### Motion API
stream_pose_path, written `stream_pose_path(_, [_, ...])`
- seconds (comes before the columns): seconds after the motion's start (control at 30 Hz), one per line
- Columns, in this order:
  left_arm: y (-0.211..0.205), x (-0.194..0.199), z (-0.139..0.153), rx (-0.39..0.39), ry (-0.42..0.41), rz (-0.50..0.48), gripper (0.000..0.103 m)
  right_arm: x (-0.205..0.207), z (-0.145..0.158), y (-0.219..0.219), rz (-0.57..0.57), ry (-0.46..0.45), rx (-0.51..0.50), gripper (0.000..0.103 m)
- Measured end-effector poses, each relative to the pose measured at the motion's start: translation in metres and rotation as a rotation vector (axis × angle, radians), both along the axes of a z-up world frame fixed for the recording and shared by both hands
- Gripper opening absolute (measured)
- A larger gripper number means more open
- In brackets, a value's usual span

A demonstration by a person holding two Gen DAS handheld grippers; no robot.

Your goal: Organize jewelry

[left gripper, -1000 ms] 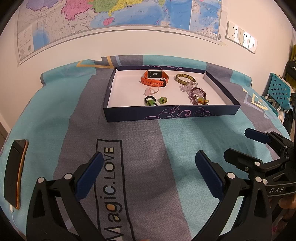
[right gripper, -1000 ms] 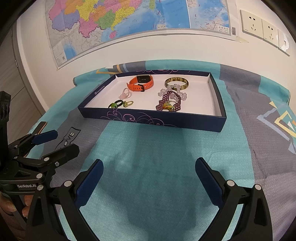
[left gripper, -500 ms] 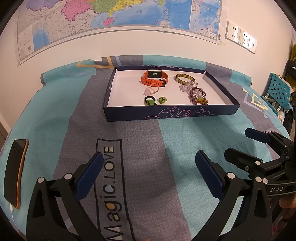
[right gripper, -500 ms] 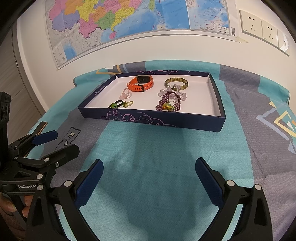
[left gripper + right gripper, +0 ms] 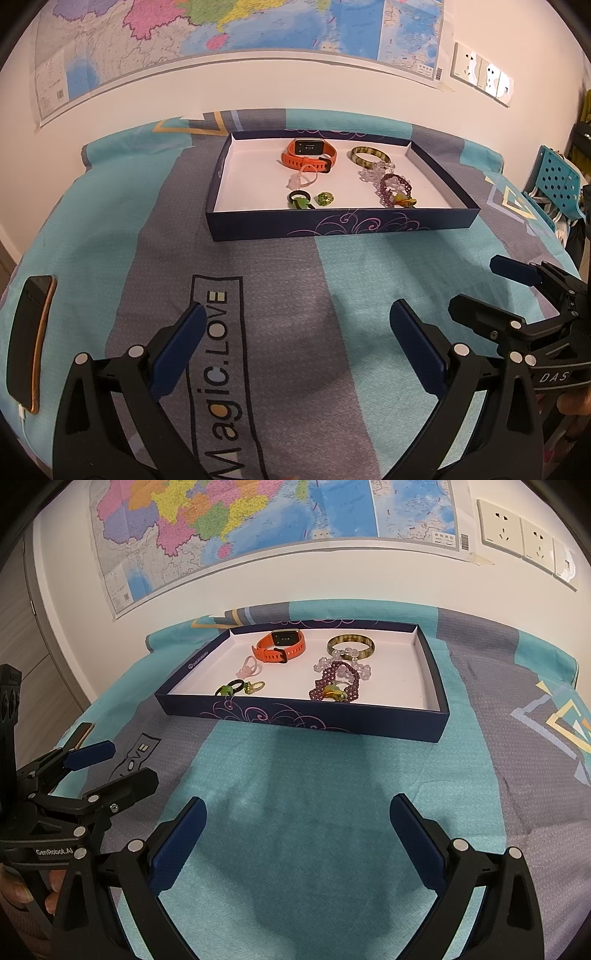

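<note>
A dark blue box [image 5: 332,223] [image 5: 314,722] with a white floor lies on the bed. It holds an orange watch [image 5: 309,154] [image 5: 279,647], a green-brown bangle [image 5: 370,156] [image 5: 351,646], a purple bead bracelet [image 5: 394,188] [image 5: 334,683], clear beads [image 5: 373,172], a pink ring [image 5: 303,179] [image 5: 248,667], a black ring [image 5: 297,197] [image 5: 232,687] and a green ring [image 5: 325,198] [image 5: 255,687]. My left gripper [image 5: 295,343] [image 5: 110,764] and right gripper [image 5: 295,834] [image 5: 491,284] stand open over the bedspread, well short of the box, both with nothing between the fingers.
A phone [image 5: 31,339] on a white cable lies at the bed's left edge. A map and wall sockets [image 5: 524,542] hang behind the bed. A blue perforated chair [image 5: 557,184] stands to the right. A hand [image 5: 22,890] holds the left gripper.
</note>
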State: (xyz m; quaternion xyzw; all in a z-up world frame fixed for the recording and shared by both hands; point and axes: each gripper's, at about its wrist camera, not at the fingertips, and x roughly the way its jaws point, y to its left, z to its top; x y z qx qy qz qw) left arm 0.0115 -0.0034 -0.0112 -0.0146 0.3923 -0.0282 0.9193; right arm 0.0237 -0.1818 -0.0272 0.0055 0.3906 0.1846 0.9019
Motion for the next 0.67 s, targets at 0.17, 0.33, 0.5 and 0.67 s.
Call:
stream_pose_path(0.17, [0.001,0.0,0.0,-0.006,-0.006,-0.002,0.098,0.0,0.0,0.0,-0.001,0.0,-0.001,0.096])
stream_pose_path(0.33, [-0.003,-0.003,0.002,0.006,-0.027,-0.017,0.098,0.0,0.0,0.0,0.002,-0.002,0.0,0.096])
stream_pose_path(0.5, [-0.001,0.002,-0.002,-0.009,0.016,-0.02,0.097,0.002,0.0,-0.011,-0.002,0.002,-0.047,0.096])
stream_pose_path(0.67, [0.017,0.009,-0.013,-0.004,0.065,0.012,0.097,0.026,-0.003,-0.077,-0.133,0.037,-0.169,0.096])
